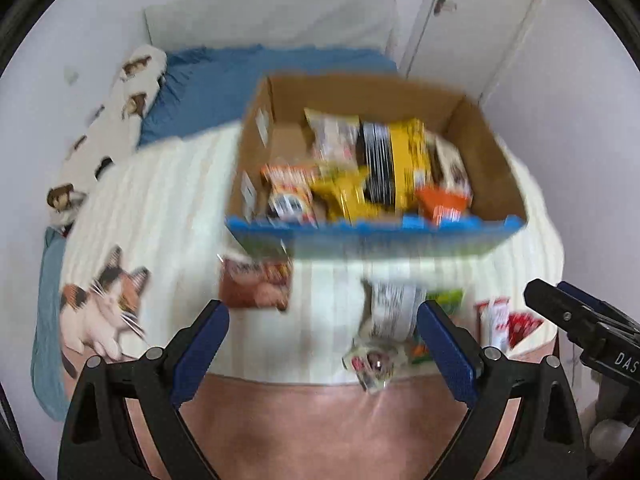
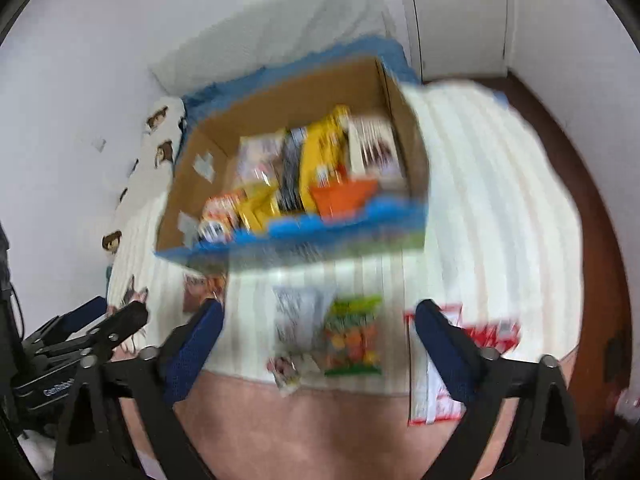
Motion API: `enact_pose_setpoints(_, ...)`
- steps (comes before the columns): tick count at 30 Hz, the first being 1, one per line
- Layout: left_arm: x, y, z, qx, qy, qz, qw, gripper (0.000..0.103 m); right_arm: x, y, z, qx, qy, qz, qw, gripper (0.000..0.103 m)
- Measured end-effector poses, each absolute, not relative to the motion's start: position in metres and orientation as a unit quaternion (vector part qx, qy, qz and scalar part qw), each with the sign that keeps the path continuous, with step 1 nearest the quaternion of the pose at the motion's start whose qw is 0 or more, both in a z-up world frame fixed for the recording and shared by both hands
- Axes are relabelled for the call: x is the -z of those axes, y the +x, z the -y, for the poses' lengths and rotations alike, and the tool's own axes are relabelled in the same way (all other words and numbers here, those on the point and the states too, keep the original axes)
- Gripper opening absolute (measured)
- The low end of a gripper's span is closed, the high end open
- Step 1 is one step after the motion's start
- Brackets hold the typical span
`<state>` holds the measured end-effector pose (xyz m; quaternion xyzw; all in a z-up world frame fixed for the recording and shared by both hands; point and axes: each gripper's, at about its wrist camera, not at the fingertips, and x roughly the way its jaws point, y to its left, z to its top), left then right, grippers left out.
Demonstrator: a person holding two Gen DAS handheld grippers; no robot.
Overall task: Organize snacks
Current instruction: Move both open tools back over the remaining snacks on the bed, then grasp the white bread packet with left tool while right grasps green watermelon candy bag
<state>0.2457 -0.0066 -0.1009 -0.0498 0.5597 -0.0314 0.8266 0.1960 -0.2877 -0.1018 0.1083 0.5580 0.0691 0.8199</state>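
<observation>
An open cardboard box (image 1: 496,152) with a blue front edge sits on the bed, filled with yellow, orange and white snack packets (image 1: 400,164). Loose packets lie in front of it on the white blanket: a brown one (image 1: 256,284), a white-grey one (image 1: 390,312), a green one (image 2: 352,336) and a red-white one (image 2: 492,332). My left gripper (image 1: 323,312) hovers open above the blanket, and nothing is between its fingers. My right gripper (image 2: 319,310) is open above the white-grey and green packets, gripping nothing. Both views are motion-blurred.
The bed has a white ribbed blanket (image 2: 480,200), a pink cover (image 1: 320,420) at the near edge, a blue sheet (image 1: 208,88) and a cat-print pillow (image 1: 120,112) by the wall. A white door (image 2: 460,16) and brown floor (image 2: 592,220) lie to the right.
</observation>
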Motion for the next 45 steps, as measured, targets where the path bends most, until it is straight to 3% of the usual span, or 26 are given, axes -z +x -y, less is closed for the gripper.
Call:
enact_pose_setpoints(2,0.13,0.252,0.022,0.04,-0.044,-0.586,0.808,0.096,0.128,0.191,0.295,-0.065,0.125,-0.578,0.804,0.066)
enact_pose_setpoints(13,0.248,0.301,0.112,0.097,-0.002,-0.685,0.722,0.094,0.202,0.18,0.342,-0.002,0.185,-0.625,0.758,0.067)
enact_pose_setpoints(15,0.246,0.301,0.11,0.096,-0.019,-0.674,0.733,0.076,0.205,0.18,0.341,-0.001,0.183,-0.628,0.757,0.067)
enact_pose_setpoints(16,0.245,0.301,0.107,0.091,-0.019,-0.672,0.735,0.059,0.205,0.182,0.34,-0.002,0.179,-0.628,0.757,0.067)
enact_pose_setpoints(23,0.247,0.282,0.064,0.053,-0.041,-0.675,0.735,0.059,0.226,0.202,0.31,-0.02,0.161,-0.643,0.749,0.067)
enact_pose_setpoints(33,0.265,0.254,0.022,0.007,-0.071,-0.698,0.713,0.059,0.275,0.226,0.246,-0.002,0.049,-0.661,0.749,0.068)
enact_pose_setpoints(37,0.269,0.247,0.02,-0.003,-0.061,-0.693,0.719,0.059,0.278,0.217,0.236,-0.001,-0.002,-0.644,0.765,0.056)
enact_pose_setpoints(45,0.262,0.2,0.012,0.0,-0.047,-0.694,0.718,0.056,0.263,0.167,0.256,-0.025,0.052,-0.654,0.754,0.054)
